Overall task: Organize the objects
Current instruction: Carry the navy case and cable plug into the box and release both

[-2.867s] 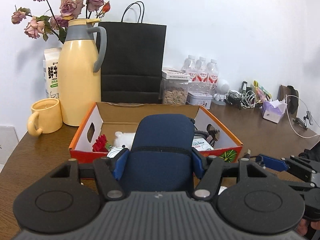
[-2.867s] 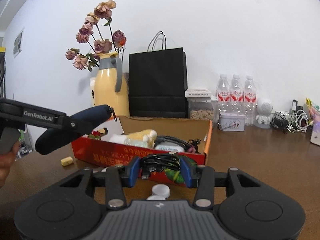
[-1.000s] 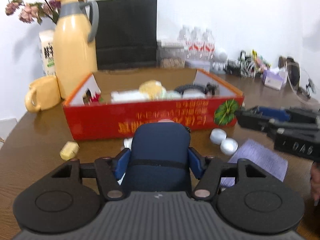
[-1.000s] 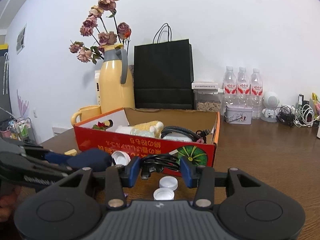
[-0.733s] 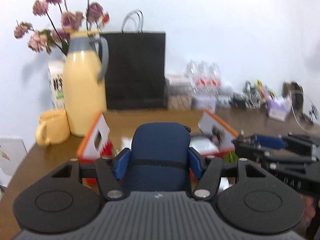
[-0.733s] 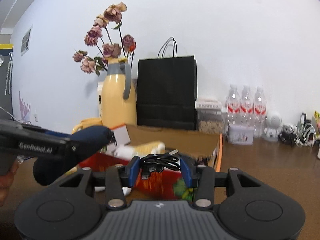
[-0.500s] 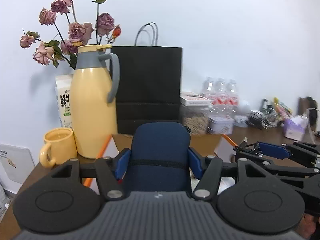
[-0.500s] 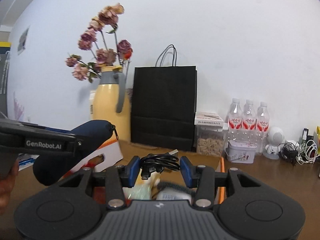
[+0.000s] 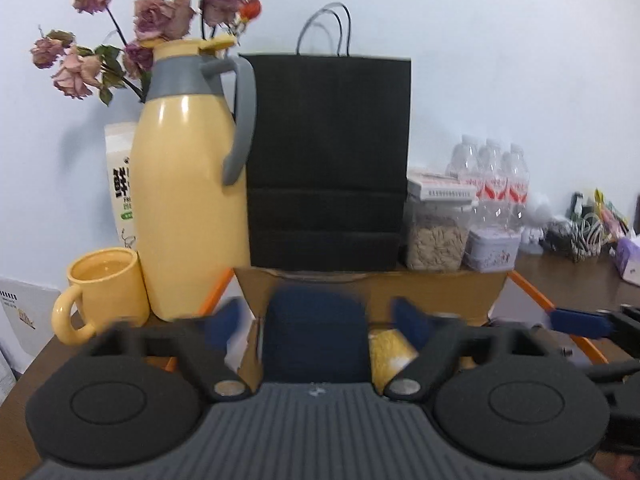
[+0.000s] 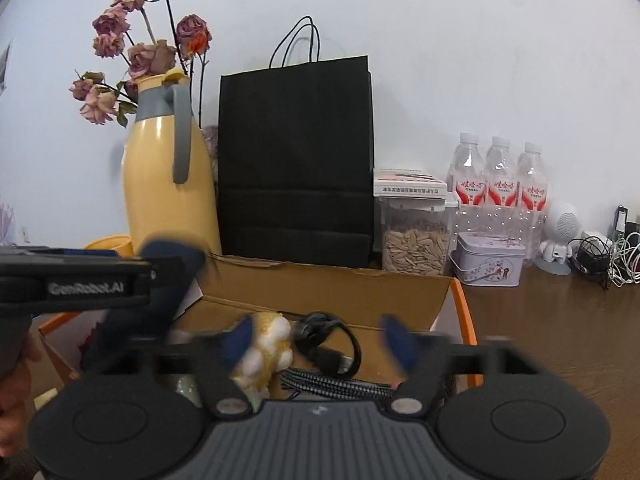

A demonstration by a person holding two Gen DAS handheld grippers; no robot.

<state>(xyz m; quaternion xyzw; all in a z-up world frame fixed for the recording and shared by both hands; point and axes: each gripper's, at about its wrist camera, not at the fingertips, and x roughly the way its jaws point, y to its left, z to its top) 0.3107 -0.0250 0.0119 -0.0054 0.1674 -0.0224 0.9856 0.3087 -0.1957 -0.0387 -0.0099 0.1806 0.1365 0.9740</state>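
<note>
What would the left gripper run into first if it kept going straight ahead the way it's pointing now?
Probably the navy pouch, loose between the left gripper's just-opened jaws; past it, the cardboard box's back wall. Depth is uncertain.

A brown wooden tabletop (image 10: pixel 560 320) carries an open cardboard box (image 10: pixel 328 288), a yellow jug (image 9: pixel 188 208) beside a yellow mug (image 9: pixel 106 288), a black paper bag (image 9: pixel 328 160), 3 water bottles (image 10: pixel 500 184), a seed jar (image 10: pixel 414 240) and a small tin (image 10: pixel 490 258).

Bag (image 9: pixel 328 160) behind box (image 9: pixel 368 286), seemingly touching
</note>
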